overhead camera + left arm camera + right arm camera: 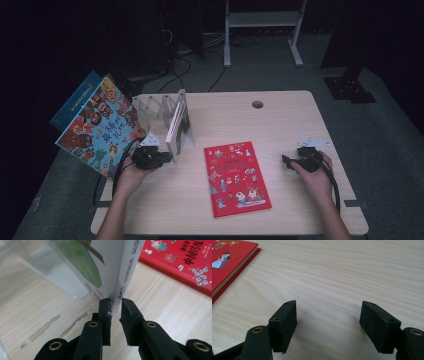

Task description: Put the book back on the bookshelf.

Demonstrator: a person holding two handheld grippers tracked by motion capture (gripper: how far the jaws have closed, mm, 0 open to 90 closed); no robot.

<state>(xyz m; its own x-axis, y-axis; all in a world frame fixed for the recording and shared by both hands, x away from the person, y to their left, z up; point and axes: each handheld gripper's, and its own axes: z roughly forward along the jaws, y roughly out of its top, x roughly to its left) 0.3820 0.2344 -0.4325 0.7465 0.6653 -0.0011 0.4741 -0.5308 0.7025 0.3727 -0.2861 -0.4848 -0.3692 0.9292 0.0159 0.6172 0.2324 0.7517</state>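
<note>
High view: left gripper (159, 157) meeting white book (175, 131) standing upright in clear rack (159, 111), spine facing hand; right gripper (292, 163) resting well apart, past red book (236, 177).

Left gripper view: jaws pinching white book (119, 270) spine's lower corner, spine running upward.

Right gripper view: jaws gaping wide, holding nothing, over bare table (342, 272).

— What is on the table (300, 125)?
— A red book (236, 178) lies flat in the middle. A white book (176, 131) stands in a clear rack (159, 109) at the far left.
— And the hands?
— The left gripper (162, 157) is right by the white book. The right gripper (289, 163) rests on the table, well apart from the red book.
— Anything else?
— Two bright books (97, 120) lean past the left edge.
</note>
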